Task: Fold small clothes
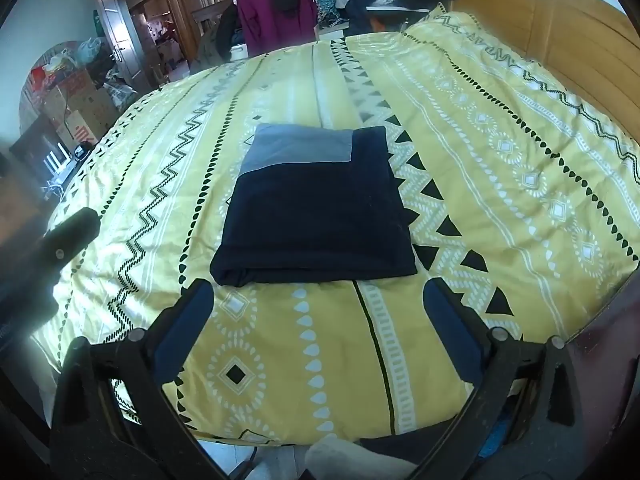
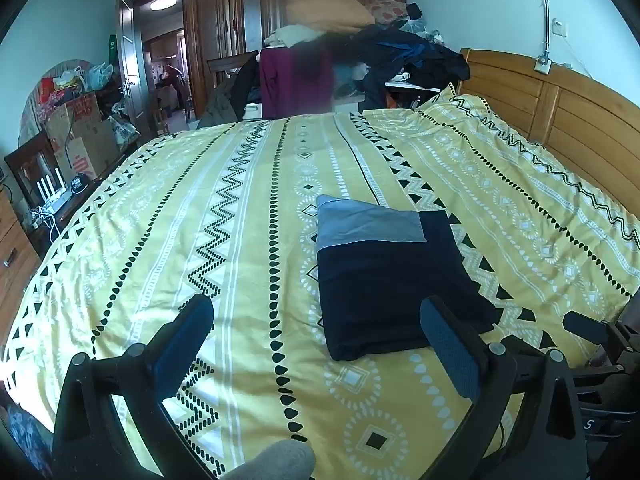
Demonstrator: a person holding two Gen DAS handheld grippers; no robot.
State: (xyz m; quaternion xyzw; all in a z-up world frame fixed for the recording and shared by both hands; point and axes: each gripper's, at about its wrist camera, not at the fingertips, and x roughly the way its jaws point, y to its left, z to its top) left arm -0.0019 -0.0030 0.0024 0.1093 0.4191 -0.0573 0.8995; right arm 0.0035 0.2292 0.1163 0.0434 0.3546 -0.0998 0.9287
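A folded dark garment [image 2: 394, 284] lies on the yellow bedspread [image 2: 200, 220], right gripper [image 2: 318, 320] spread wide above it.

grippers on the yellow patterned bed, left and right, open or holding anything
Left gripper: open, holding nothing; the folded navy and grey garment lies just beyond its fingertips.
Right gripper: open, holding nothing.
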